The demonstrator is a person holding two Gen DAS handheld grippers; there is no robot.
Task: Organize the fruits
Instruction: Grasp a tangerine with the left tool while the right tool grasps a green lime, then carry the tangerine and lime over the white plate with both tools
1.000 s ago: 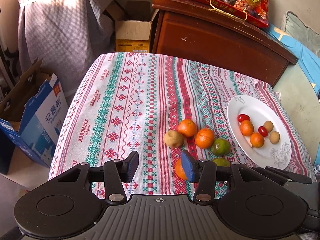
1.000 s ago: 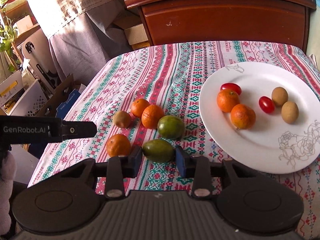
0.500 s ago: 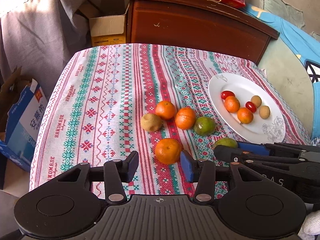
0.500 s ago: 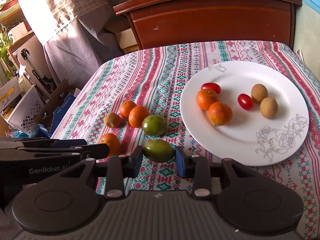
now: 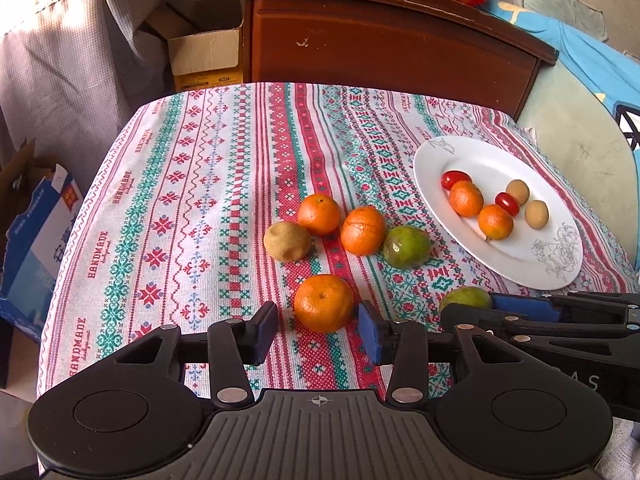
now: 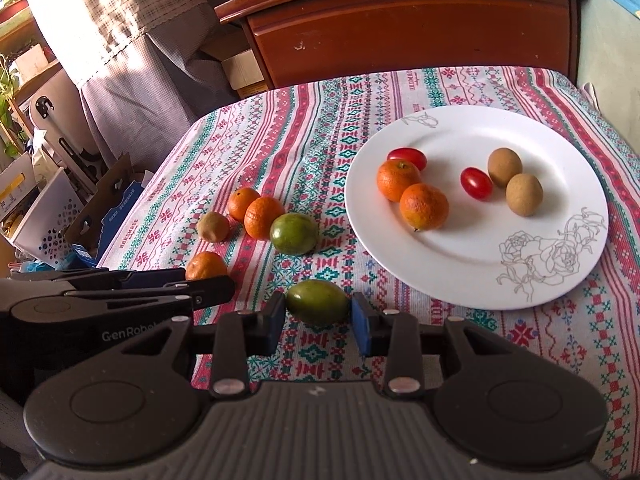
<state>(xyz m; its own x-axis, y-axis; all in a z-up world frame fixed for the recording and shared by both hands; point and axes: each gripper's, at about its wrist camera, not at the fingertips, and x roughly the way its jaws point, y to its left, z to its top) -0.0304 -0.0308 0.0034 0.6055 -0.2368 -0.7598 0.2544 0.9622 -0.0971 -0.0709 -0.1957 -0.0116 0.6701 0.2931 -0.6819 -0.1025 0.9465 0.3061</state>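
Observation:
An orange [image 5: 324,303] lies on the patterned tablecloth between the fingers of my left gripper [image 5: 317,318]. Its jaws are closing, with thin gaps left beside the fruit. My right gripper [image 6: 318,314] is shut on an oval green fruit [image 6: 318,301] low over the cloth; the pads touch both ends. The white plate [image 6: 480,140] at the right carries two oranges, two cherry tomatoes and two brown fruits. Loose on the cloth are two oranges [image 5: 319,213], a brown fruit [image 5: 287,241] and a round green fruit [image 5: 406,247]. The right gripper [image 5: 520,310] also shows in the left wrist view.
A dark wooden cabinet [image 5: 384,44] stands behind the table with a red snack bag on top. An open cardboard box [image 5: 204,52] sits left of it. A blue carton [image 5: 36,232] stands on the floor past the table's left edge. A curtain hangs at the far left.
My left gripper has swung over and down so the orange now sits between its fingers, and the jaws have narrowed. The right gripper keeps the green fruit and has hardly moved.

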